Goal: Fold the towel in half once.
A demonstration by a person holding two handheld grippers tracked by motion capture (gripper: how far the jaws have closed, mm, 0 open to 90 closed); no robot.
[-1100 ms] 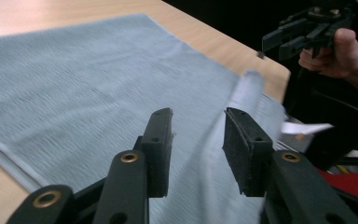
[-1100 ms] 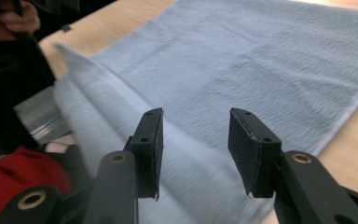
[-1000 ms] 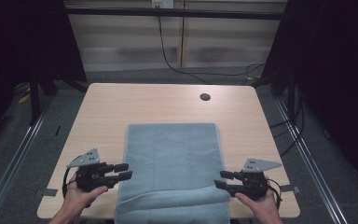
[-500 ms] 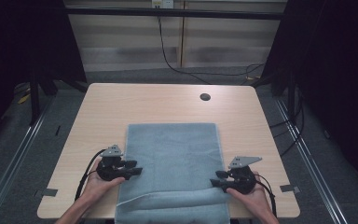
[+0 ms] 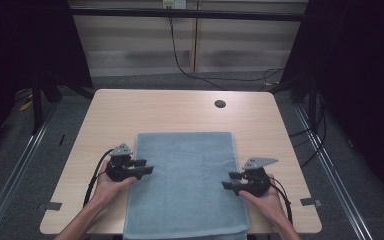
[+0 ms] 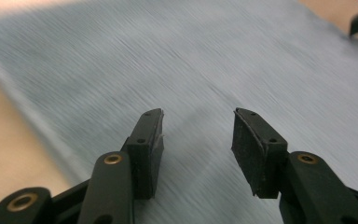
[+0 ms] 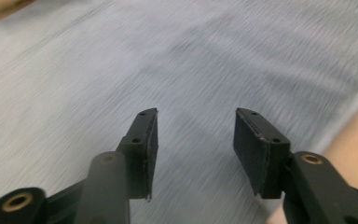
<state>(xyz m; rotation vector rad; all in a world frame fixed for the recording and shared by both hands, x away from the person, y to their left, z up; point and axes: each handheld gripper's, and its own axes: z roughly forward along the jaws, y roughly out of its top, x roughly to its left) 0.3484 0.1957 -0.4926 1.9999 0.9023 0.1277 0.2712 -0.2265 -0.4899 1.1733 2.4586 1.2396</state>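
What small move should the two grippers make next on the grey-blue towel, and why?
Probably lower both and close on the side edges of the flat grey-blue rectangular towel. The left gripper and the right gripper hover open at opposite edges, gripping nothing.

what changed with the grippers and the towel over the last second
Both grippers moved forward up the table: the left gripper to the left edge of the grey-blue rectangular towel, the right gripper to its right edge. Both are open and hold nothing. The fold near the towel's front edge has flattened out. The wooden table stayed put.
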